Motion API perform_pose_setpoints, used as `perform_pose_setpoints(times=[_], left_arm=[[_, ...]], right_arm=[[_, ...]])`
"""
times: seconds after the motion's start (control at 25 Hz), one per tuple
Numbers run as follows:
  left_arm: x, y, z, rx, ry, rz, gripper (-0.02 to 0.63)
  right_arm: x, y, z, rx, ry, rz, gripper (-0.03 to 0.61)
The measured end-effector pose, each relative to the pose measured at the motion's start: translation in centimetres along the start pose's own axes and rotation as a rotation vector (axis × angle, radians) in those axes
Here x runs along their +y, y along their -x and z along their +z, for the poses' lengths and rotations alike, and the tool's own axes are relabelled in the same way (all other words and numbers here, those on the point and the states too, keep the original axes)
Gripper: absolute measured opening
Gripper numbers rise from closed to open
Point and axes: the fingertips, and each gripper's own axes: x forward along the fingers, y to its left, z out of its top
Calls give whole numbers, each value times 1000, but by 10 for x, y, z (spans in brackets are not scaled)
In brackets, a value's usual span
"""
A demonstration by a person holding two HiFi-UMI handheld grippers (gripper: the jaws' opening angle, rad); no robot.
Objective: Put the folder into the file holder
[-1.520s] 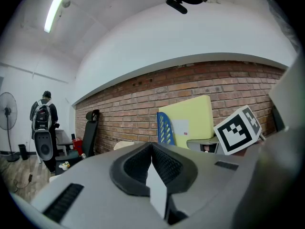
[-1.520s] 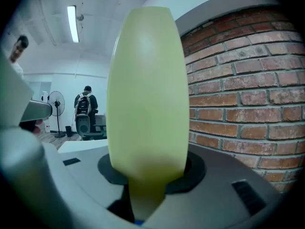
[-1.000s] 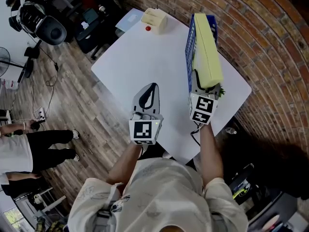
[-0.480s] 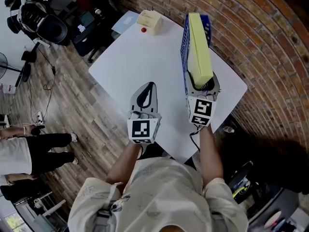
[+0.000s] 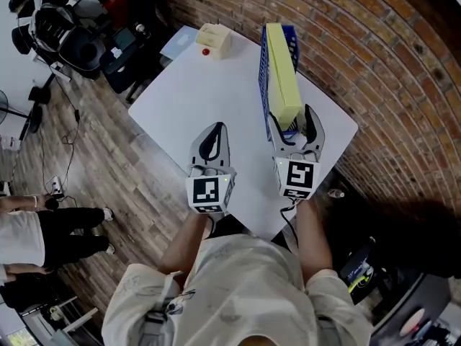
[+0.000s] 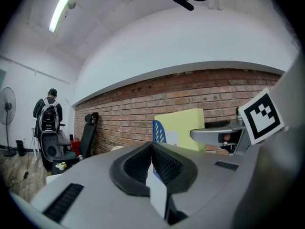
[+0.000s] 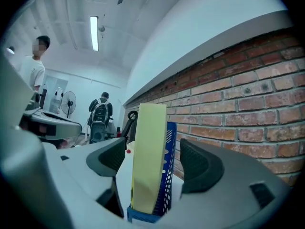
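1. Release at the rack: the yellow folder [image 5: 279, 71] stands on edge inside the blue file holder [image 5: 263, 63], upper centre of the head view, near the right edge of the white table [image 5: 202, 92].
2. The right gripper [image 5: 294, 123] sits just below the folder's near end. Its jaws are spread wide to either side of the folder, and neither pad presses on it.
3. The left gripper [image 5: 215, 137] hangs over the table at centre frame, its jaws pressed together on nothing.
4. The step appears to be letting go and backing off. Done well, the right gripper would keep its jaws wide and draw straight back toward the bottom of the frame. That keeps both pads off the folder's edge and the holder's mesh wall, since a snag could drag the holder toward the table edge.
5. A second earlier, the right gripper was clamped on the folder's near end and the folder leaned toward the brick wall. Its jaws have just been opening, and the folder now stands upright in the holder. The left gripper has scarcely shifted.
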Motion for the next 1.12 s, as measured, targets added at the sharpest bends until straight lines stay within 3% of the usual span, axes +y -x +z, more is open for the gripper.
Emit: perform_pose_setpoints(times=[0.56,1.12], left_arm=[[-30,20,15,-29,-48,-20,15],[-52,28,28,-46,-95,-42,15]], right_arm=[[-44,82,47,-123,-23,-50,374],[-109,137,13,-56,-55,-189,373]])
